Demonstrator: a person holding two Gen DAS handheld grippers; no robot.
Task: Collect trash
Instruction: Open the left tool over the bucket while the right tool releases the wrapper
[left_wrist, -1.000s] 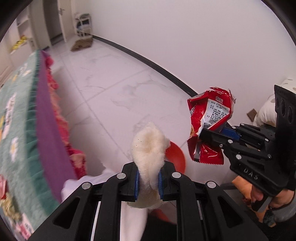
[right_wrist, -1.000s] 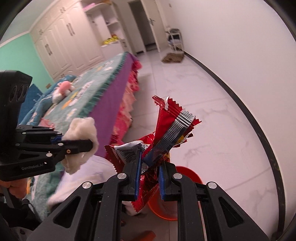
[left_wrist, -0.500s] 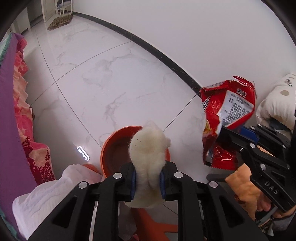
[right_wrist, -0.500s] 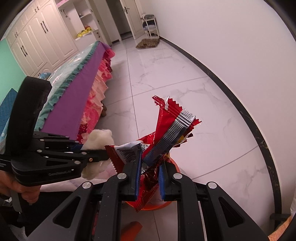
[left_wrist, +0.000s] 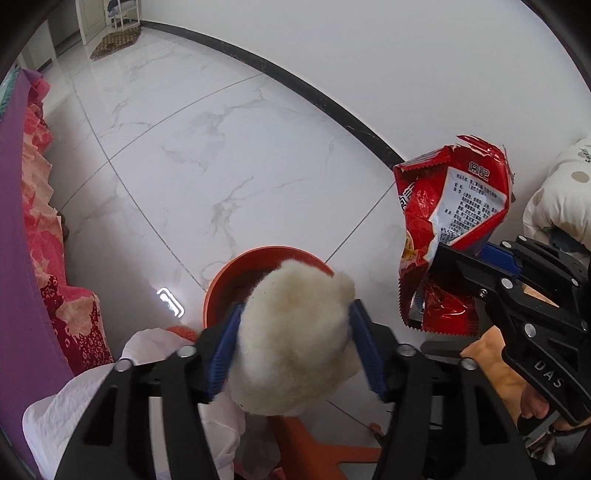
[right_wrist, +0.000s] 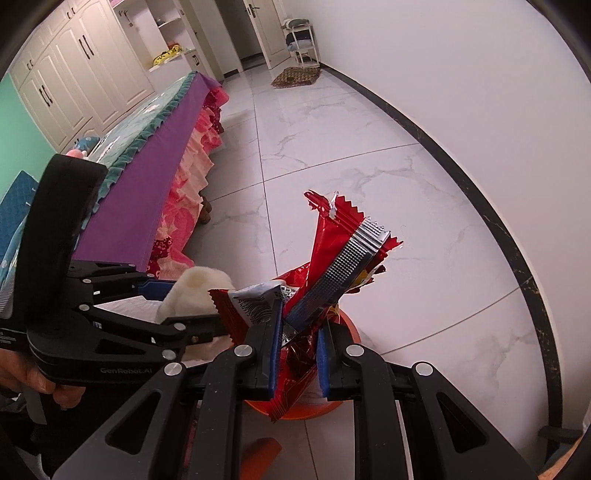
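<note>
Bright, even light; fisheye warp, dark corners, floor (left_wrist: 229, 155) glare.

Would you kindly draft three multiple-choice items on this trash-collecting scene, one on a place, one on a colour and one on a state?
1. Where is the white fluffy wad?
A. Between the left gripper's fingers, above the bin
B. On the bed
C. On the floor by the wall

2. What colour is the bin?
A. Blue
B. Orange-red
C. Green

3. What is the right gripper doing?
A. Hanging empty
B. Pressing on the bin's rim
C. Clamping a red snack wrapper

Answers: 1 A, the wad sits between the opening blue pads over the bin; 2 B, its rim shows orange-red; 3 C, the wrapper is pinched between its pads.
</note>
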